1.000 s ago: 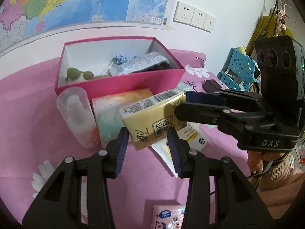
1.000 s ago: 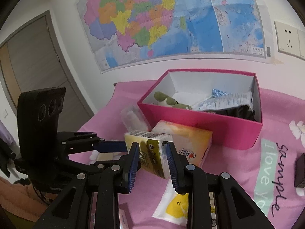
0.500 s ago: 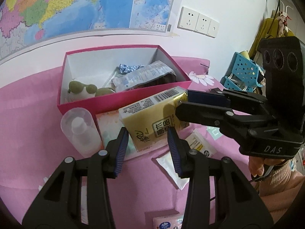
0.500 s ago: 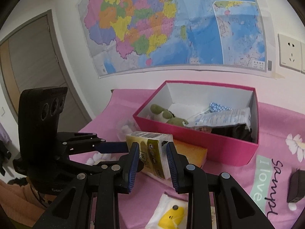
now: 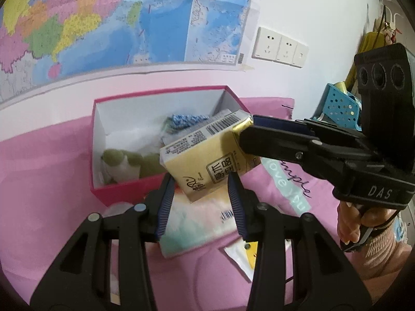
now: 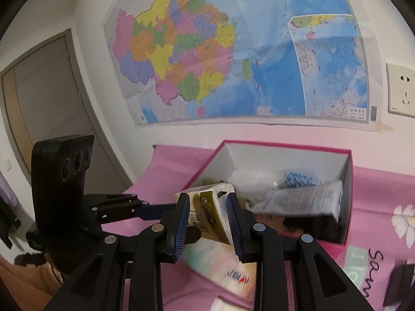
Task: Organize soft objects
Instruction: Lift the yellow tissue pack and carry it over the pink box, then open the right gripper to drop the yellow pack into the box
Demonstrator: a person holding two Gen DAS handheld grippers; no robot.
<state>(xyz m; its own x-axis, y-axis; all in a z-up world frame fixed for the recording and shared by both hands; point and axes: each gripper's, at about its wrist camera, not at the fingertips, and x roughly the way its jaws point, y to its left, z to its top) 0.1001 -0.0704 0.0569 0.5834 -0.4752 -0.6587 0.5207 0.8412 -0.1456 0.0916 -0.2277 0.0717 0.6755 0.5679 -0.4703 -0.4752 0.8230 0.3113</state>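
A yellow tissue pack (image 5: 205,153) hangs in the air, tilted, over the front wall of the pink box (image 5: 124,188). My left gripper (image 5: 202,184) is shut on its near end. From the right side my right gripper (image 5: 249,127) is shut on its far, barcode end. In the right wrist view the same pack (image 6: 210,207) sits pinched in the right gripper (image 6: 207,202), with the left gripper's fingers (image 6: 155,211) reaching in from the left. The pink box (image 6: 285,145) holds a green plush toy (image 5: 116,158), a blue patterned cloth (image 5: 186,119) and a clear plastic packet (image 6: 306,199).
A pastel tissue pack (image 5: 202,225) lies on the pink cloth under the lifted pack, a clear bottle (image 5: 116,207) beside it. A small white and yellow packet (image 5: 246,256) lies near right. A blue basket (image 5: 339,106) stands far right. A person's hand (image 5: 355,223) holds the right gripper.
Both grippers have risen and moved toward the pink box with the yellow pack held between them. It has left the pastel pack and now overlaps the box's front edge.
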